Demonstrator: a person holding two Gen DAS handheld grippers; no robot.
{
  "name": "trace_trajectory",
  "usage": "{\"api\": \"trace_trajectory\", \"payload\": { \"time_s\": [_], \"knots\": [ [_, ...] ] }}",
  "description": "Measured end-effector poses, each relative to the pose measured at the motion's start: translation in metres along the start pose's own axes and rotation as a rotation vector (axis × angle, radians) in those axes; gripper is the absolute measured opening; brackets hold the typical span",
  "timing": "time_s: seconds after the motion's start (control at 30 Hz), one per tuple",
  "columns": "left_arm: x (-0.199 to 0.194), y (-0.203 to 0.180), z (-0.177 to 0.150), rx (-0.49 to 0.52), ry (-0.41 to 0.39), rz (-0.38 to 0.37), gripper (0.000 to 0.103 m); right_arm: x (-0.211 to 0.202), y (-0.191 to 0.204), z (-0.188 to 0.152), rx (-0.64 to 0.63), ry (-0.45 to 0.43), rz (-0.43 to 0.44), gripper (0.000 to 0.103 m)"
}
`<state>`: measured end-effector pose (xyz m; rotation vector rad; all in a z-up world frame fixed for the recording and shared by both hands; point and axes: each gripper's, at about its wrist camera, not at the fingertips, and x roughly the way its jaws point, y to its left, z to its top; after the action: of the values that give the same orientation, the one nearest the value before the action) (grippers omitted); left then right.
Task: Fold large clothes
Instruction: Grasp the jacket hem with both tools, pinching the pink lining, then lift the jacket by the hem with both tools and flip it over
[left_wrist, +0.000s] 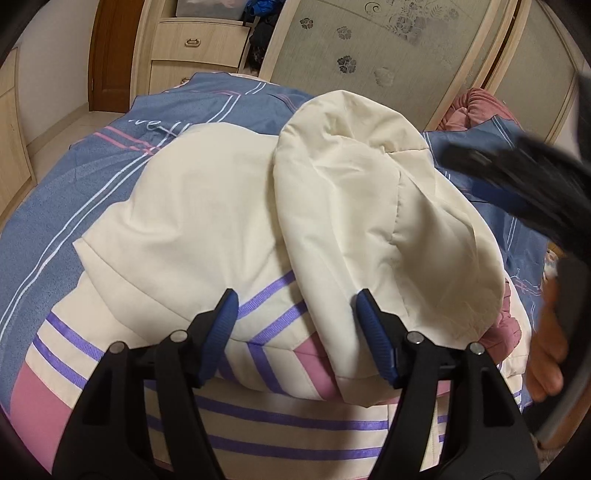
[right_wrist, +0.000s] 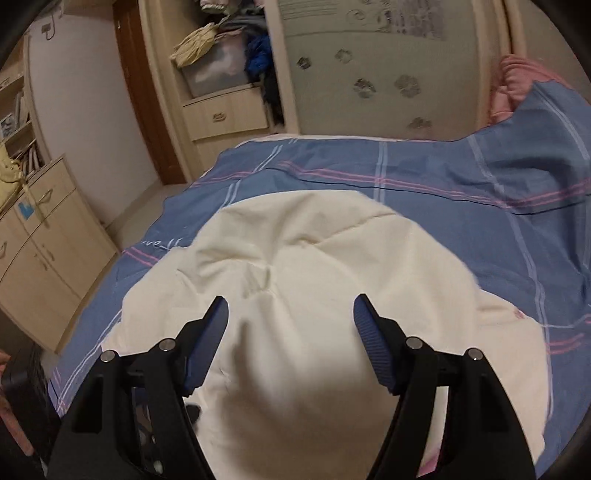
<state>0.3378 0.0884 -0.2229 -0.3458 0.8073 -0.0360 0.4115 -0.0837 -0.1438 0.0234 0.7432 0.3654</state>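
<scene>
Left gripper (left_wrist: 293, 301) fingers spread wide, empty, above the cream jacket (left_wrist: 229, 206); right gripper (right_wrist: 290, 306) fingers likewise spread, empty.

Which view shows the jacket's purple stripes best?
Left wrist. The purple stripes run across the cream jacket just below the folded-over part, sharp and unobstructed. Right wrist shows only the jacket's plain cream side on the blue bedspread; no stripes visible.

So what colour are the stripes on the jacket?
Purple stripes on the cream and pink jacket, clearest in the left wrist view.
</scene>
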Motion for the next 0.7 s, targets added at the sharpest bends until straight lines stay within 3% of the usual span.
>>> {"api": "trace_trajectory", "payload": {
  "time_s": [0.1,0.17,0.23,0.3,0.4,0.5,0.57,0.7],
  "knots": [
    [0.000,0.000,0.000,-0.001,0.000,0.000,0.068,-0.033,-0.025,-0.032,0.053,0.007,-0.038,0.071],
    [0.001,0.000,0.000,0.001,-0.001,0.002,0.068,-0.038,-0.041,-0.057,0.084,0.058,-0.089,0.071],
    [0.001,-0.001,-0.001,0.007,-0.003,0.007,0.069,-0.014,-0.049,-0.081,0.063,0.184,-0.167,0.071],
    [0.002,-0.004,-0.002,0.021,0.000,0.005,0.072,0.011,-0.063,-0.103,0.086,0.254,-0.147,0.071],
    [-0.002,-0.009,-0.003,0.044,-0.013,0.027,0.072,-0.009,-0.060,-0.108,0.101,0.190,-0.128,0.071],
    [-0.023,-0.010,-0.003,0.054,-0.035,-0.020,0.073,-0.053,-0.057,-0.116,0.136,0.126,-0.063,0.072],
    [-0.045,-0.012,-0.010,0.088,-0.049,-0.040,0.076,-0.079,-0.060,-0.127,0.173,0.127,-0.046,0.072],
    [-0.085,-0.005,-0.055,0.124,-0.003,0.014,0.079,-0.120,-0.065,-0.172,0.216,0.163,0.005,0.074]
  ]
}}
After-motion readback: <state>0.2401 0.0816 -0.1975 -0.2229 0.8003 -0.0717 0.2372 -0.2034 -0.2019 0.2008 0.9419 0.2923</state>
